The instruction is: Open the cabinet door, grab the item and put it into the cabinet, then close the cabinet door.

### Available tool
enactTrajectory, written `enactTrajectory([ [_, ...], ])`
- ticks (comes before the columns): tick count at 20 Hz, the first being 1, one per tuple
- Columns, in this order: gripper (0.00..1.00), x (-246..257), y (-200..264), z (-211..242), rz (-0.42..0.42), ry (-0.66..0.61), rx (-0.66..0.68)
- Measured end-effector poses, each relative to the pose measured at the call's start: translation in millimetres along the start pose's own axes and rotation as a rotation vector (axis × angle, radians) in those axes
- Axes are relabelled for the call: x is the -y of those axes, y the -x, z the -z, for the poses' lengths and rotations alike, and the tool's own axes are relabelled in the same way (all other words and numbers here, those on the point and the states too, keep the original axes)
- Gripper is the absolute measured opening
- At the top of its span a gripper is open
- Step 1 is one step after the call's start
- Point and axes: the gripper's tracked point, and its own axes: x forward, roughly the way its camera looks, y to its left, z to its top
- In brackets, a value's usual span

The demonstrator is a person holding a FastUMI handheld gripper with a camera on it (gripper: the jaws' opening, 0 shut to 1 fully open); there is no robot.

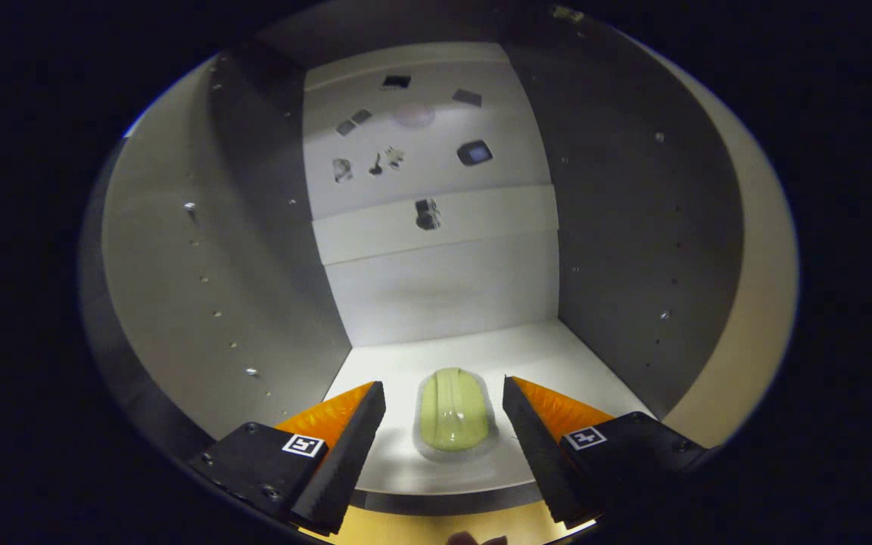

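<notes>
Lying on the white cabinet floor (557,356), green wrapped item (453,409) untouched between spread gripper (443,412) fingers.

1. My one camera rides on the gripper (443,424) and looks forward along its two fingers (345,446), which frame the bottom of my view, spread apart.
2. It faces straight into the open cabinet (436,288), sitting at the cabinet's front edge, close to the floor panel.
3. I see both side walls, the back panel and the floor at once, bent by the fisheye lens.
4. The pale green item (453,410) lies very near, between the fingers, untouched.
</notes>
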Motion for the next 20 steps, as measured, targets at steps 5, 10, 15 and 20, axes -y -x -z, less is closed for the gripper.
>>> enactTrajectory([
  [5, 0.98, -14.4, 84.0, -36.6, -0.014, 0.047, 0.146],
  [10, 0.98, -4.8, 173.1, -69.6, 0.002, 0.034, 0.245],
  [15, 0.98, 16.1, 259.9, -78.4, 0.024, 0.018, 0.280],
  [20, 0.98, 41.2, 336.5, -98.9, 0.067, 0.099, 0.368],
])
